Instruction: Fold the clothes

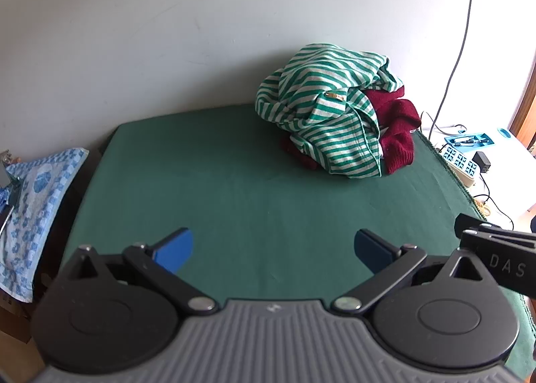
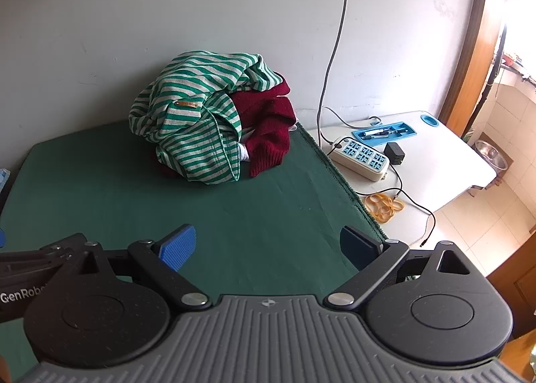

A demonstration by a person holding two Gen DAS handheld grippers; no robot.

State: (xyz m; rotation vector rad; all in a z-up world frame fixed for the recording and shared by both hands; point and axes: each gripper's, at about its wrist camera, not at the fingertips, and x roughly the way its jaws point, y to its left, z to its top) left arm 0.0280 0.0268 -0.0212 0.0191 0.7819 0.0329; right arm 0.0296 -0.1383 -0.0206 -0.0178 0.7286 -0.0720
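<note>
Both grippers are held spread wide with nothing between the blue pads: the left gripper (image 1: 273, 249) and the right gripper (image 2: 268, 245) are poised low over the near part of the green cloth (image 1: 234, 188), well apart from the clothes. At the far right of that cloth, against the wall, a green-striped garment (image 1: 321, 108) is heaped in a crumpled pile over a dark red knit (image 1: 398, 128). No folding is judged to have been begun; every garment is left to be separated, flattened and folded.

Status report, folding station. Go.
Left gripper open, right gripper open, both empty. Striped top heaped on red sweater, untouched. Green cloth ahead, nothing blocking.
</note>
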